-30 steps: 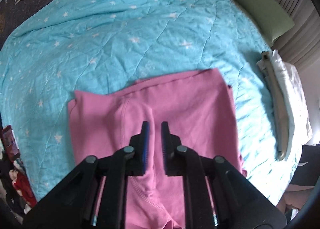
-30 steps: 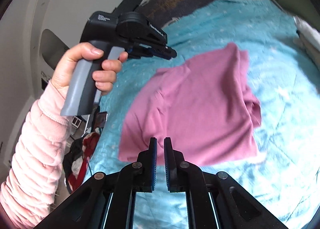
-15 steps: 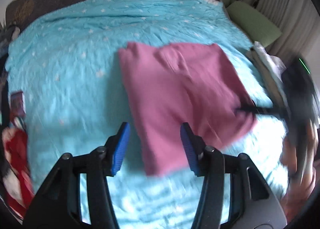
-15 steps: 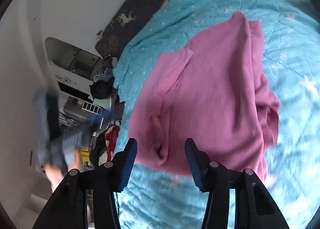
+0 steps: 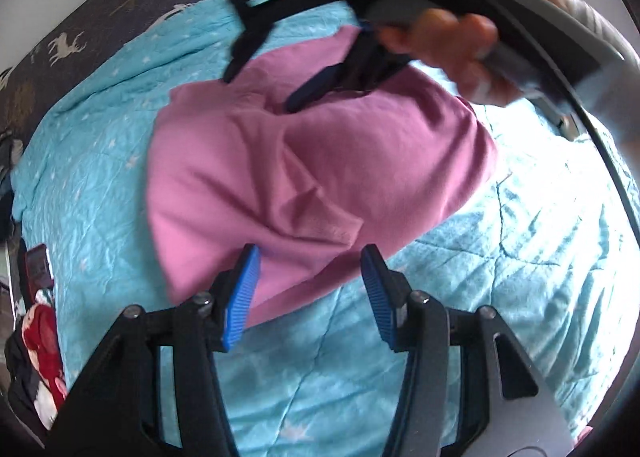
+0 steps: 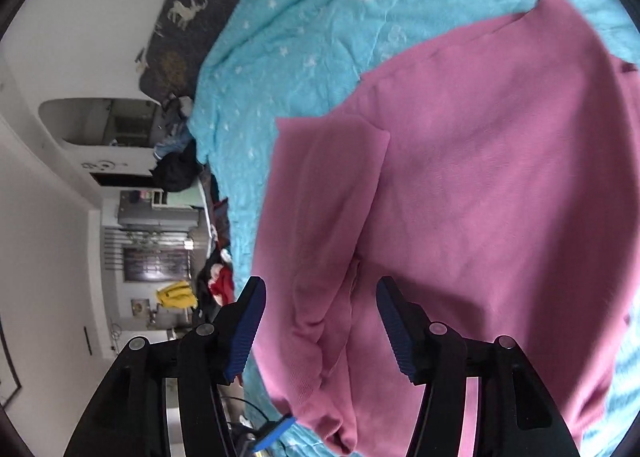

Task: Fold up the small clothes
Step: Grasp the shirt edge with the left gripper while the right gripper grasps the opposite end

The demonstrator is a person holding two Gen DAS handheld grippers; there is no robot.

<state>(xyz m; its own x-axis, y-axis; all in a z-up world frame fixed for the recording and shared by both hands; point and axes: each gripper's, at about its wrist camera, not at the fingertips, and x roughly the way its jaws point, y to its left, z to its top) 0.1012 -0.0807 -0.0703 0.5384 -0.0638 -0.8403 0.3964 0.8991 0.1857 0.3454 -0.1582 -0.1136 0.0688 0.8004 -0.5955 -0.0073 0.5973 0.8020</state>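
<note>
A pink garment (image 5: 304, 169) lies partly folded on a turquoise star quilt (image 5: 500, 277), with a sleeve laid over its body. My left gripper (image 5: 310, 289) is open and empty just above the garment's near edge. My right gripper (image 6: 320, 321) is open and empty, hovering over the garment (image 6: 480, 197) near a folded sleeve edge. In the left wrist view the right gripper (image 5: 320, 85) and the hand holding it sit over the garment's far side. A blue fingertip of the left gripper (image 6: 276, 433) shows at the bottom of the right wrist view.
A dark blanket with deer prints (image 5: 68, 45) lies beyond the quilt. Red and dark clothes (image 5: 40, 345) are piled beside the bed at the left. Shelves and furniture (image 6: 152, 225) stand along the wall past the bed's edge.
Both grippers opened from shut. The left one pulled back off the garment and now looks at it from another side. The right gripper moved in close over the garment.
</note>
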